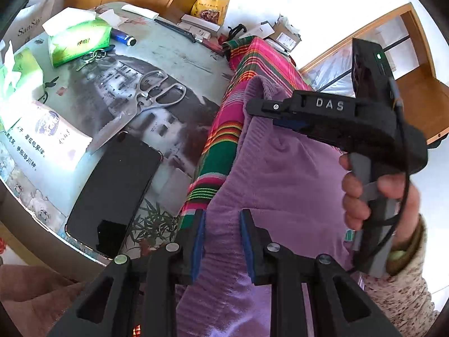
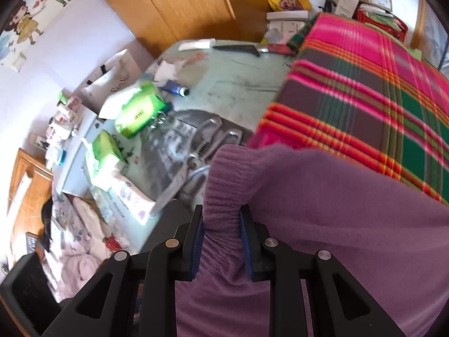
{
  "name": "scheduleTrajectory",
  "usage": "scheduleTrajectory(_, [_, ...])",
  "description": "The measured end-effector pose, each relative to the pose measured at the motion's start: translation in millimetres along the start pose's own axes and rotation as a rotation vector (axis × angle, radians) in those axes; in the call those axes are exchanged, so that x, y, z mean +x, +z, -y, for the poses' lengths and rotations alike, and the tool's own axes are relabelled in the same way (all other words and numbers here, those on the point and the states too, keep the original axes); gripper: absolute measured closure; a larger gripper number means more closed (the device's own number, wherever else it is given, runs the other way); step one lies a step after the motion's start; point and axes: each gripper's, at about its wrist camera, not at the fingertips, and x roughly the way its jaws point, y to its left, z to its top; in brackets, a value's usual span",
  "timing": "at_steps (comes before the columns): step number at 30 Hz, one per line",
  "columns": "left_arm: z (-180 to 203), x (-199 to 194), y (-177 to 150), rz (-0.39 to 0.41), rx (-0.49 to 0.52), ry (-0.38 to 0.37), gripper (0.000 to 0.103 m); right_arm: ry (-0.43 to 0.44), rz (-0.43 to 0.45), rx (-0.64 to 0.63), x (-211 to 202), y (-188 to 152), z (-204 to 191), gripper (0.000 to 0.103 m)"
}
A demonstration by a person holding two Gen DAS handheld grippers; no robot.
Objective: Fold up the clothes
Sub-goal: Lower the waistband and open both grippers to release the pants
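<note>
Holding the sweater (image 1: 280,174) between us, we have both grippers clamped on purple knit above the table (image 1: 179,53). At the table's left edge sit the tissue packs (image 1: 75,42), with a lighter (image 1: 123,37) and keys (image 1: 94,56) just beside the green one. Nearer the middle lie the scissors (image 1: 148,98), and the phone (image 1: 118,193) rests at the near edge; all of this clutter stays left of where we work, likely so the cloth has room. Further right a striped blanket (image 1: 224,146) covers the table's right side, probably as a clean bed for folding. The sweater drapes over that blanket, its ribbed end raised toward the far side.

Our left gripper (image 1: 221,241) pinches a fold of the sweater body, the blue pads pressed into the fabric from both sides. To the right in that view our right hand (image 1: 373,196) grips the handle of the other tool, which reaches across the garment. Our right gripper (image 2: 220,241) is closed on the ribbed cuff (image 2: 224,174), the knit bunched between the pads. We judge that holding two separate points keeps the cloth taut, so that a sleeve can be laid across the body. The fold looks barely begun, and the scissors lying near the cuff could snag it.
</note>
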Motion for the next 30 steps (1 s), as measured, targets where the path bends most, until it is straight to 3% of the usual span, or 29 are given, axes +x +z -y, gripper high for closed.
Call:
scheduleTrajectory(4, [-0.2, 1.2, 0.6, -0.013, 0.003, 0.004, 0.077, -0.013, 0.006, -0.025, -0.5, -1.4, -2.5, 0.078])
scheduleTrajectory(11, [1.1, -0.3, -5.0, -0.029, 0.005, 0.023, 0.072, -0.099, -0.027, -0.189, 1.6, -6.4, -21.9, 0.069])
scheduleTrajectory(16, [-0.5, 0.0, -7.4, -0.048, -0.005, 0.037, 0.070, -0.109, -0.022, -0.223, -13.4, -12.5, -18.0, 0.065])
scheduleTrajectory(24, [-0.7, 1.8, -5.4, -0.070, -0.031, 0.060, 0.068, -0.098, 0.046, -0.202, -70.2, -21.9, 2.8, 0.063])
scheduleTrajectory(30, [-0.4, -15.0, -4.0, -0.057, -0.051, 0.061, 0.068, -0.091, 0.144, -0.136, -143.4, -56.2, 44.1, 0.063])
